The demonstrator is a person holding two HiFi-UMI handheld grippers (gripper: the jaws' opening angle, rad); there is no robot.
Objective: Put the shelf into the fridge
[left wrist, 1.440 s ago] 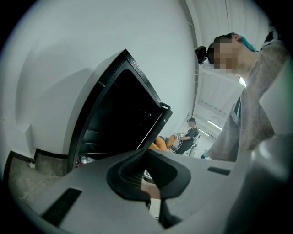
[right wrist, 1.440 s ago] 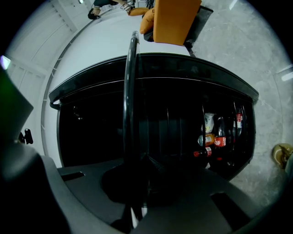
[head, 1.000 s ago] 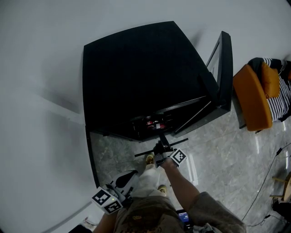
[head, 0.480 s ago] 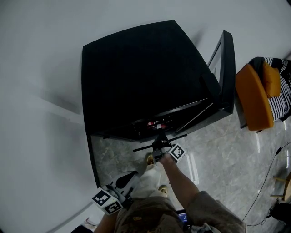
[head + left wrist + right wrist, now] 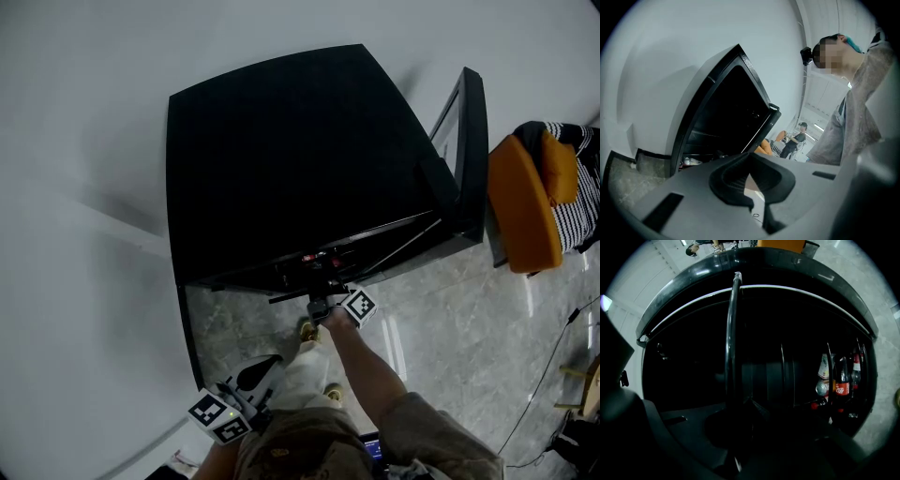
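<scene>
Right gripper view: my right tongs point(image 5: 740, 411) are clamped on the front rail of the shelf point(image 5: 730, 348), the rest of it reaching into the fridge point(image 5: 787, 263), with bottles point(image 5: 841, 380) off to the side. It looks mostly inserted; seating it fully and releasing are left. Right arm is stretched forward to the opening. Left tongs point(image 5: 750, 161) are closed on nothing, parked low by my hip.

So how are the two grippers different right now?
The right gripper is shut on the shelf; the left gripper is shut on nothing. The right gripper is at the fridge's open front; the left gripper hangs low, beside the person. Both carry a marker cube.
</scene>
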